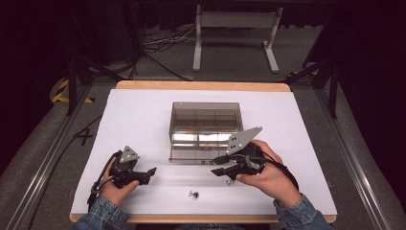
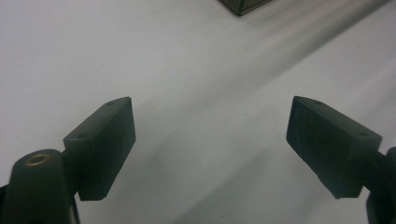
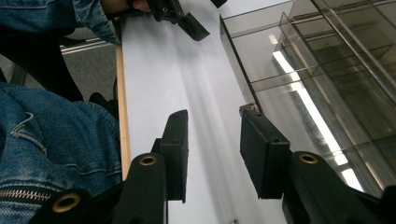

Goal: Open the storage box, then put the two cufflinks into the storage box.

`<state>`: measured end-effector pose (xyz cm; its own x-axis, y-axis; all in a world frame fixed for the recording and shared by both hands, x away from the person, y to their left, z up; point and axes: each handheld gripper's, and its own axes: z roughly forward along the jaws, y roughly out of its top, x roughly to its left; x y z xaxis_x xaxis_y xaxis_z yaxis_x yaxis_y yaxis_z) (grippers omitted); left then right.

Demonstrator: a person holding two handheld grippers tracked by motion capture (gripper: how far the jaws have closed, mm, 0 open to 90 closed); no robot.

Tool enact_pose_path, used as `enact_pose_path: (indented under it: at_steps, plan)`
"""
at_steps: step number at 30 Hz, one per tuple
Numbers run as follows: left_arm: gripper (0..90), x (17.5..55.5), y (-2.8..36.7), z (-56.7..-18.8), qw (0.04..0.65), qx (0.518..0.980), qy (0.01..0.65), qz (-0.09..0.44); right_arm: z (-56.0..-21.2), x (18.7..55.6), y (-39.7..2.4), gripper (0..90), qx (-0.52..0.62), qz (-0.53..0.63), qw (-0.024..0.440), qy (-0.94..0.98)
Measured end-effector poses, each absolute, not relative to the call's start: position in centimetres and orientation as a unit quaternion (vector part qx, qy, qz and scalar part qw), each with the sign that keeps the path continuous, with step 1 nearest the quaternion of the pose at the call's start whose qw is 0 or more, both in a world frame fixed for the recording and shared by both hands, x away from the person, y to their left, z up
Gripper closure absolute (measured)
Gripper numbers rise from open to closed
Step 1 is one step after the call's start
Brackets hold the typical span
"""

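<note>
a small metal screw (image 1: 194, 194) lies loose on the white sheet (image 1: 143, 110) that covers the tabletop (image 1: 201, 86), near the front edge and roughly midway between the two hands. nothing touches it. judged from the layout, it is the piece meant to be sorted into the clear compartment box (image 1: 205, 130), which stands further back at the middle of the sheet, its smoky walls and inner dividers open to the top so that parts can be dropped in.

the right gripper (image 1: 221, 165) is held low, just in front of the box's near right corner, and is turned sideways toward the left hand. its fingers (image 3: 177, 140) stand partly open with only bare sheet between them; in the right gripper view the box wall is seen just beside one finger, though contact cannot be judged. nothing is held.

the left gripper (image 1: 149, 173) is rested near the front left of the sheet, pointed toward the middle. its fingers (image 2: 105, 140) are spread wide over blank paper and hold nothing, with a corner of the box seen far ahead. it seems to be parked clear, so that room is left for a reach to the screw.
</note>
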<state>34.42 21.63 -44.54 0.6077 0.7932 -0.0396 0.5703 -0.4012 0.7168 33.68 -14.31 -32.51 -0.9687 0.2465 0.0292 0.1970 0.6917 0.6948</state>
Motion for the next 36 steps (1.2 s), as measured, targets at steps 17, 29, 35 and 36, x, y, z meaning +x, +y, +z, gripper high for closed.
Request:
enact_pose_path:
  at_steps: [17, 29, 35, 36]
  plan:
    - [16.3, 34.4, 21.7, -44.5, 0.358, 0.821, 0.415, 0.156, -35.0, 33.3, -10.9, 60.4, 0.103, 0.342, 0.017, 0.934]
    - [16.3, 34.4, 21.7, -44.5, 0.359, 0.822, 0.414, 0.157, -37.2, 33.2, -8.7, 56.2, 0.096, 0.316, 0.005, 0.944]
    - [16.3, 34.4, 21.7, -44.5, 0.36, 0.822, 0.413, 0.156, -38.7, 33.1, -7.6, 53.9, 0.09, 0.296, -0.003, 0.951]
    - [16.3, 34.4, 21.7, -44.5, 0.36, 0.822, 0.413, 0.156, -38.8, 33.1, -7.5, 53.9, 0.092, 0.293, -0.004, 0.952]
